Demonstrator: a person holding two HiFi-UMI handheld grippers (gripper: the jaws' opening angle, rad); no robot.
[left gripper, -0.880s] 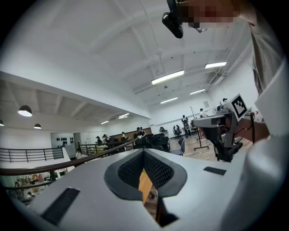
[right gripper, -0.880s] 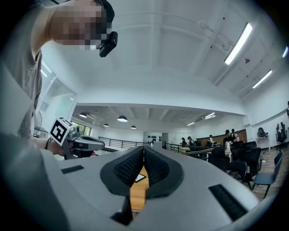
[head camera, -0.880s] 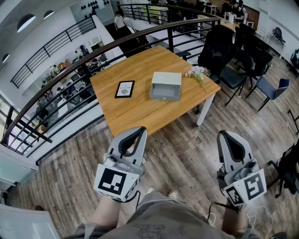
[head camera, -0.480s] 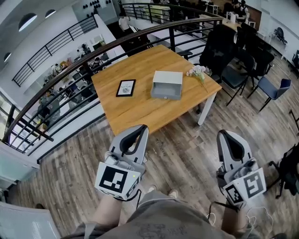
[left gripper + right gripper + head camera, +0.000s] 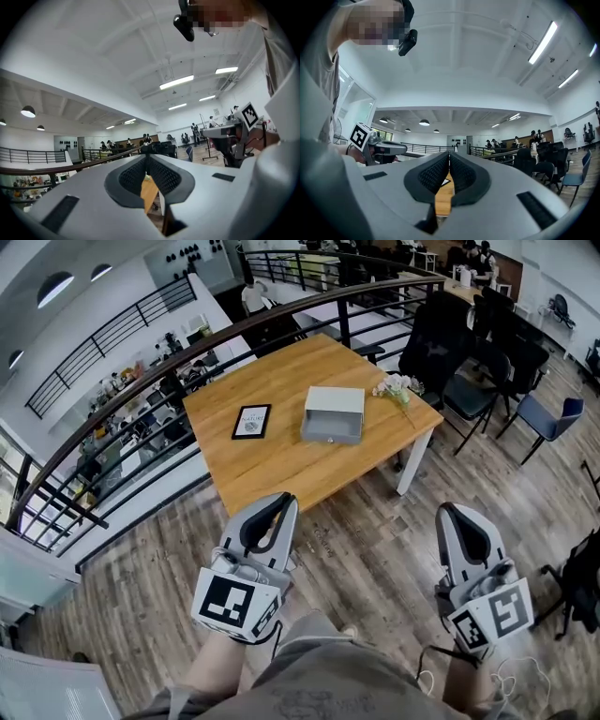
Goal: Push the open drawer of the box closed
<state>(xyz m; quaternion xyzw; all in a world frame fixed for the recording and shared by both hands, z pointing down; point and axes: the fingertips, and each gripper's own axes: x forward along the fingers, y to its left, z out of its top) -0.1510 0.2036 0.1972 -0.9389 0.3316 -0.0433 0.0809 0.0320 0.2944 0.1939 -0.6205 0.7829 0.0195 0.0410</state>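
Note:
A grey box [image 5: 334, 412] stands on the wooden table [image 5: 281, 456], its drawer pulled open toward me with a small knob on the front. My left gripper [image 5: 281, 500] is held low over the floor, well short of the table, jaws shut with nothing between them. My right gripper [image 5: 450, 510] hangs at the lower right, also shut and empty. In the left gripper view the closed pads [image 5: 154, 174] frame a sliver of the table [image 5: 149, 192]. In the right gripper view the pads [image 5: 440, 174] meet at the tips over the table [image 5: 443, 199].
A black-framed card [image 5: 251, 420] lies left of the box and a small flower bunch [image 5: 396, 385] at the table's right edge. A curved black railing [image 5: 141, 381] runs behind the table. Dark office chairs [image 5: 469, 362] stand at the right. Wooden floor lies between me and the table.
The view has shifted slightly; the left gripper has crept a little forward and right. The box and its drawer have not moved.

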